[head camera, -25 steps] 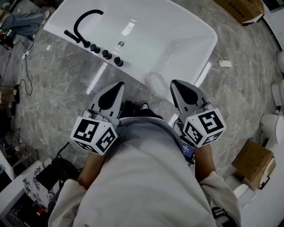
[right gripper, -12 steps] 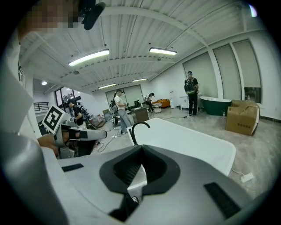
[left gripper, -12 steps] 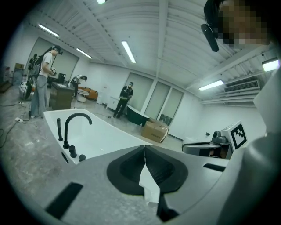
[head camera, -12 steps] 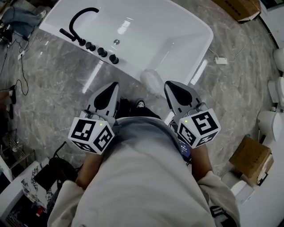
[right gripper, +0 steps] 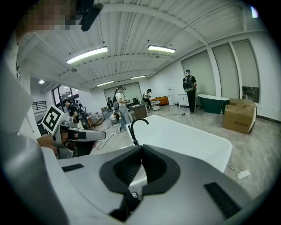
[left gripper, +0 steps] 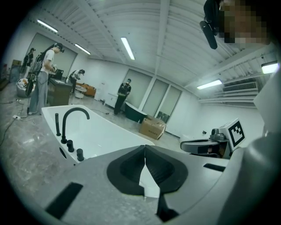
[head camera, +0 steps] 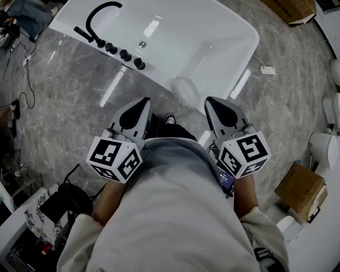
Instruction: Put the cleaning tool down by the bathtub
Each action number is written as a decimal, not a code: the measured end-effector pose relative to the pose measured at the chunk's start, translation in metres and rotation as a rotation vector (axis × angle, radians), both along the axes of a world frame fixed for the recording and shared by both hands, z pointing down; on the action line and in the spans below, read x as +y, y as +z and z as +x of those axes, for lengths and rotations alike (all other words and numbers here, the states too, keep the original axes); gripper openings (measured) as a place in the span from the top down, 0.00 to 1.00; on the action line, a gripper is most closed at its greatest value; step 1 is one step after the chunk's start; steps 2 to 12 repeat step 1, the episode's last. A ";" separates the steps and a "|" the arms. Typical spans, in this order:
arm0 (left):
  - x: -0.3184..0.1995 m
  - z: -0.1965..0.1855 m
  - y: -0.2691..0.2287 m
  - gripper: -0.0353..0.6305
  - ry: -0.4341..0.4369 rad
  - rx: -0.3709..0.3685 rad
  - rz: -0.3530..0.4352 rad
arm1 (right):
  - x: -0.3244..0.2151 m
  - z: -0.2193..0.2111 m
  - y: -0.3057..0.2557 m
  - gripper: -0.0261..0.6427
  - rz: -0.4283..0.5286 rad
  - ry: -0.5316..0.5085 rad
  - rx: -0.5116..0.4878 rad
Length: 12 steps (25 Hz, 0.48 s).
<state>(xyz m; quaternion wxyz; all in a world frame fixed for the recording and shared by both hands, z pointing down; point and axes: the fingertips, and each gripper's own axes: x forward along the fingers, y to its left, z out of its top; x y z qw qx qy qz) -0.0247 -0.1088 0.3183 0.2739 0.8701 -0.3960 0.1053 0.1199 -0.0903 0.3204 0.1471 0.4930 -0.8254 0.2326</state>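
Note:
The white bathtub (head camera: 212, 32) lies ahead of me on the grey marble floor, with a black arched faucet (head camera: 98, 18) and black knobs (head camera: 125, 54) on its near left rim. A pale, blurry rounded thing (head camera: 186, 90) rests against the tub's near side; what it is I cannot tell. My left gripper (head camera: 143, 102) and my right gripper (head camera: 211, 101) are held side by side at waist height, pointing toward the tub and short of it. Both are shut with nothing between the jaws. In the left gripper view the left gripper (left gripper: 145, 147) has its tips meeting, and in the right gripper view the right gripper (right gripper: 141, 147) does too.
Cardboard boxes stand at the far right (head camera: 289, 9) and near right (head camera: 303, 188). A white adapter with a cord (head camera: 267, 70) lies right of the tub. Black cables (head camera: 26, 79) run across the floor at left. White fixtures (head camera: 324, 146) line the right edge. Several people (left gripper: 44, 74) stand beyond the tub.
The head view has swayed a little and both grippers have drifted slightly with the body. Both stay shut and empty.

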 end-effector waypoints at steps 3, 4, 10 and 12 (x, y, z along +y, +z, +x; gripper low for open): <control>0.001 0.001 0.001 0.93 0.003 0.002 -0.002 | 0.001 -0.001 0.000 0.94 -0.001 -0.001 0.002; 0.001 0.001 0.001 0.93 0.003 0.002 -0.002 | 0.001 -0.001 0.000 0.94 -0.001 -0.001 0.002; 0.001 0.001 0.001 0.93 0.003 0.002 -0.002 | 0.001 -0.001 0.000 0.94 -0.001 -0.001 0.002; 0.001 0.001 0.001 0.93 0.003 0.002 -0.002 | 0.001 -0.001 0.000 0.94 -0.001 -0.001 0.002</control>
